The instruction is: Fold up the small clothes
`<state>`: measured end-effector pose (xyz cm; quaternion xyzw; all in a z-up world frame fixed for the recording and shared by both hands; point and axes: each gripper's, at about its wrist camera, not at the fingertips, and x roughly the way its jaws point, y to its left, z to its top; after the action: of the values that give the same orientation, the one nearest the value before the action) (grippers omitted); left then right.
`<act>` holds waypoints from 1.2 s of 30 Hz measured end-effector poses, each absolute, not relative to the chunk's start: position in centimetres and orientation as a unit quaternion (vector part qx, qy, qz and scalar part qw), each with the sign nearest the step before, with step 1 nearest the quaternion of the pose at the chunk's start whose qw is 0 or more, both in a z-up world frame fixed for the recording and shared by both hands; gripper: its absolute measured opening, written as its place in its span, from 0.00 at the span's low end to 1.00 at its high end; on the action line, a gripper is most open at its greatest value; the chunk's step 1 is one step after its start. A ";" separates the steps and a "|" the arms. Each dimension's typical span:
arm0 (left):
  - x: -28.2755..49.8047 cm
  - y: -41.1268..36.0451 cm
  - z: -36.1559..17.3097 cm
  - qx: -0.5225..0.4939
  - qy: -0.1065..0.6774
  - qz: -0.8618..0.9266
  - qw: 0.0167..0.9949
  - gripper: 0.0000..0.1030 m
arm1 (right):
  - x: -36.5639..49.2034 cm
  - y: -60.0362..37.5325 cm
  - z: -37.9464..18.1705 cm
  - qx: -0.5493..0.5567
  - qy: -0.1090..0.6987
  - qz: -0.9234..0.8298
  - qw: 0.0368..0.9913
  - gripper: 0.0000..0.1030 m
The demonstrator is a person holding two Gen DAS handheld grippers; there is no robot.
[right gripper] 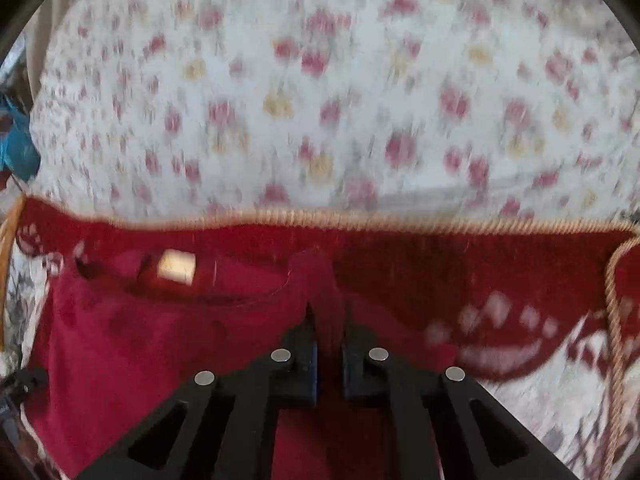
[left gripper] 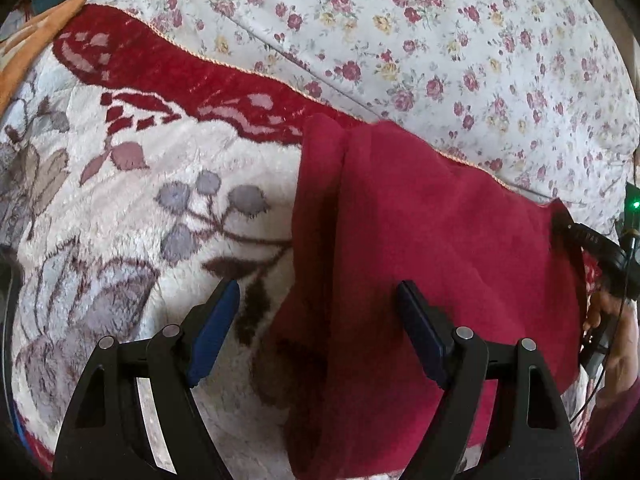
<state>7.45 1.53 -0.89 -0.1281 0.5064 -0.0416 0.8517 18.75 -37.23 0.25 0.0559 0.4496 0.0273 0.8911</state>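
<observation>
A small dark red garment [left gripper: 420,248] lies on a plush floral blanket [left gripper: 132,208], folded along its left side. My left gripper [left gripper: 318,296] is open and empty just above the garment's left edge, one finger over the blanket, one over the cloth. My right gripper [right gripper: 328,312] is shut on the red garment [right gripper: 180,332] near its neckline, where a pale label [right gripper: 176,266] shows. The right gripper also shows at the right edge of the left wrist view [left gripper: 596,264]. The right wrist view is blurred.
The blanket has a dark red border [left gripper: 168,68] with an orange cord edge [right gripper: 360,222]. Beyond it lies a white sheet with small roses [left gripper: 440,40]. An orange cloth [left gripper: 24,48] and something blue [right gripper: 16,148] lie at the far left.
</observation>
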 end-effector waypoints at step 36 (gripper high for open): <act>2.9 2.6 -0.5 -0.099 0.514 -0.029 0.851 0.78 | 15.2 -14.4 1.9 -0.047 0.473 0.207 0.855 0.47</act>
<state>2.89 2.63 -0.55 -0.0990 0.5142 -0.0286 0.8515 15.16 -14.44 1.85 -0.0475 0.4732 0.2069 0.8550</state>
